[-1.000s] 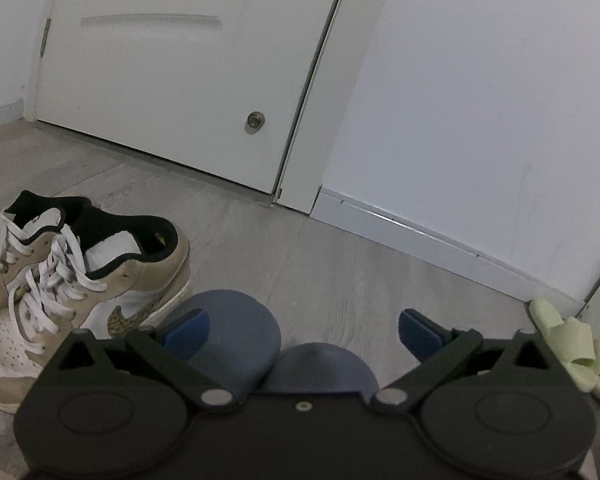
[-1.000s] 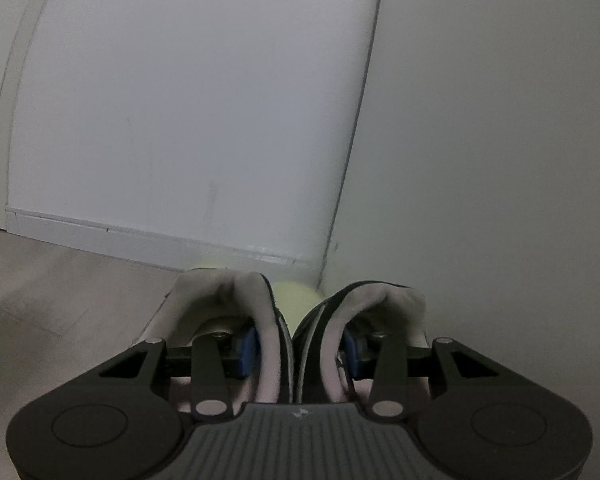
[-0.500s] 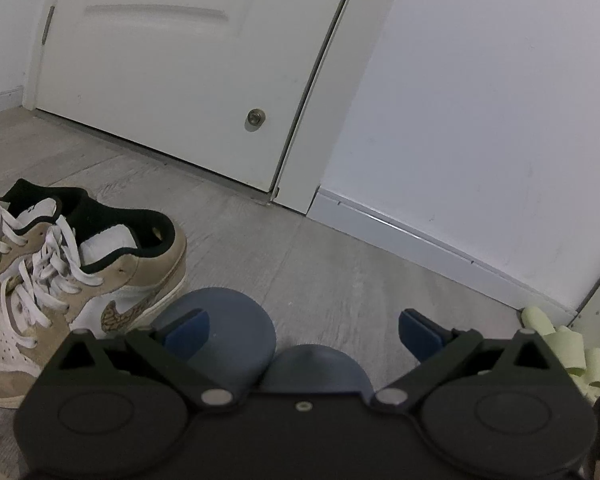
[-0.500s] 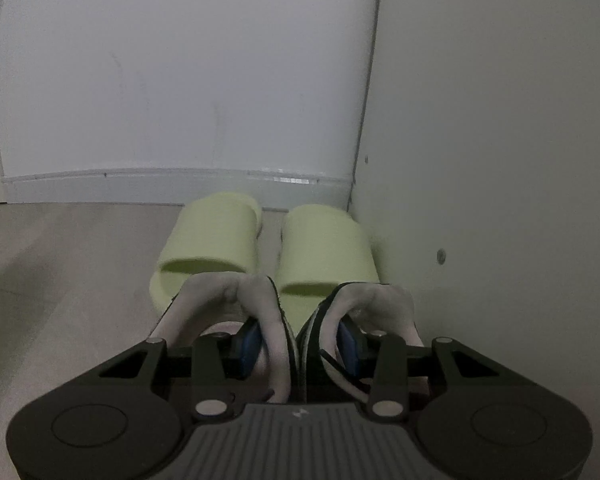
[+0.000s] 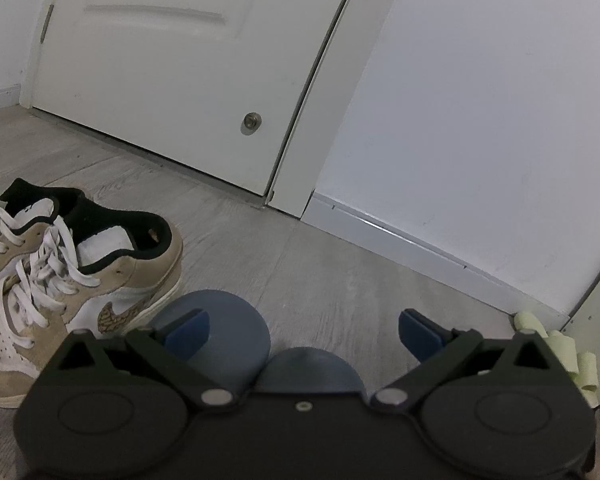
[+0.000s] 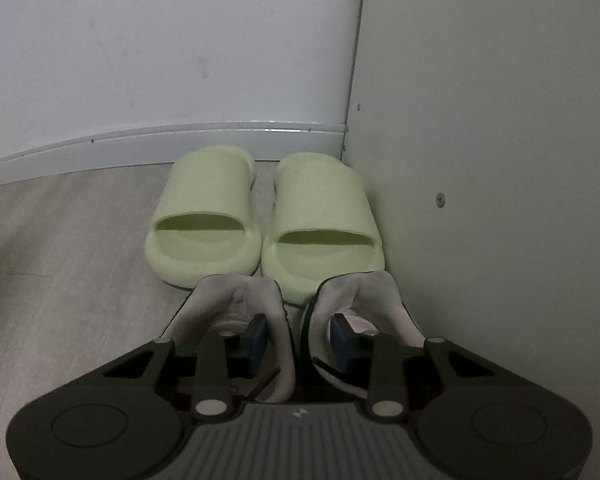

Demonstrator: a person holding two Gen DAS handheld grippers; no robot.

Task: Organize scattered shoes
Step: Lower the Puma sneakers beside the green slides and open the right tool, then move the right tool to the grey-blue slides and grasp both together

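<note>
My right gripper (image 6: 299, 340) is shut on a pair of dark sneakers with grey lining (image 6: 236, 296), pinching their two inner collar walls together. The pair hangs just behind two pale green slides (image 6: 208, 208) that lie side by side on the floor in the corner, toes to the baseboard. In the left wrist view my left gripper (image 5: 303, 332) is open and holds nothing. Below it lie two blue slippers (image 5: 228, 320), partly hidden by the gripper body. A pair of tan and white laced sneakers (image 5: 112, 280) stands on the floor to their left.
A white door (image 5: 172, 80) and a white wall with a baseboard (image 5: 420, 248) run along the far side of the grey wood floor. A white cabinet side (image 6: 480, 160) closes the corner on the right. The green slides (image 5: 556, 344) show at the left view's right edge.
The right gripper with the dark sneakers has tipped downward toward the corner, so the green slides came fully into view. The left gripper has stayed open and barely shifted.
</note>
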